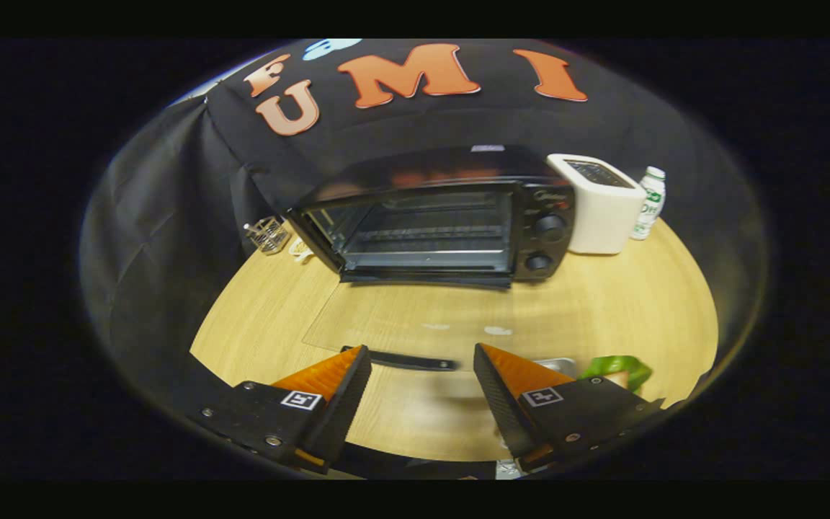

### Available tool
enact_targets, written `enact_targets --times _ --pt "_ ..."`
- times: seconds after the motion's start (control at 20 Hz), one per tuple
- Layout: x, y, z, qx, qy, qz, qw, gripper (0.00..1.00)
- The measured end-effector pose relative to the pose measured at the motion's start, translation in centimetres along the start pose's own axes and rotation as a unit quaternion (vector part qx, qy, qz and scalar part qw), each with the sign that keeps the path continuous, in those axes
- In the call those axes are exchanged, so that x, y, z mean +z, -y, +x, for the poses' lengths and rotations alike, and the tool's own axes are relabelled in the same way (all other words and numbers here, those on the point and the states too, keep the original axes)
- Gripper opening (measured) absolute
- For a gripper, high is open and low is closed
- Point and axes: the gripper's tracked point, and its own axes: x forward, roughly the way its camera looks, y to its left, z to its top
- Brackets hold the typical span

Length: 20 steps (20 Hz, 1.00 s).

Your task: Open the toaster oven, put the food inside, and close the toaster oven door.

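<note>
**Hand-held gripper apart over desk, oven door down**

Nearest the lens, the hand-held gripper (422, 360) has its two fingers spread wide, nothing between them but bare wood. Just past the fingertips lies the black toaster oven's glass door (400, 317), dropped flat onto the light wooden desk (638, 303); its dark bar handle (406, 360) sits in the gap between the fingertips, not touched by either. Glass is see-through, so the wood grain shows under it.

Black toaster oven (451, 216) stands beyond the door, at the back of the desk against the black cloth wall, cavity open, wire rack visible inside, two round knobs stacked on its right panel.

Beside the right finger, partly hidden behind it: a silver metal tray (558, 364) corner and a green leafy food piece (620, 369) with something pale under it; blurred, cannot tell what exactly. Food is outside the oven, near the gripper.

Right of the oven, touching or just beside: white boxy pop-up toaster (602, 205), then a small white bottle with green label (649, 203). Left of the oven: small wire basket (267, 234), plus a pale cord beside it.
</note>
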Motion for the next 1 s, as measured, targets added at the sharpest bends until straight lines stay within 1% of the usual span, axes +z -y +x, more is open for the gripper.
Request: enact_targets --times 0.1,0.25,0.35,0.5,0.7,0.75,0.9,1.0 --pt "0.6 2.8 -1.5 -0.018 0.010 0.001 1.000 0.87" --pt "0.4 7.5 -3.5 -0.058 0.013 -0.036 0.998 0.92" --pt "0.5 10.3 -4.5 -0.079 0.020 -0.058 0.995 0.92" --pt "-1.0 13.8 -5.2 -0.104 0.004 -0.059 0.993 0.94" --pt "-3.4 15.5 -4.9 -0.090 -0.018 -0.047 0.995 0.94" --pt "-4.4 15.8 -4.4 -0.080 -0.033 -0.041 0.995 0.94" --pt "-7.2 15.5 -2.9 -0.037 -0.077 0.006 0.996 0.95" --pt "-8.7 15.3 -2.1 -0.005 -0.103 0.036 0.994 0.95"
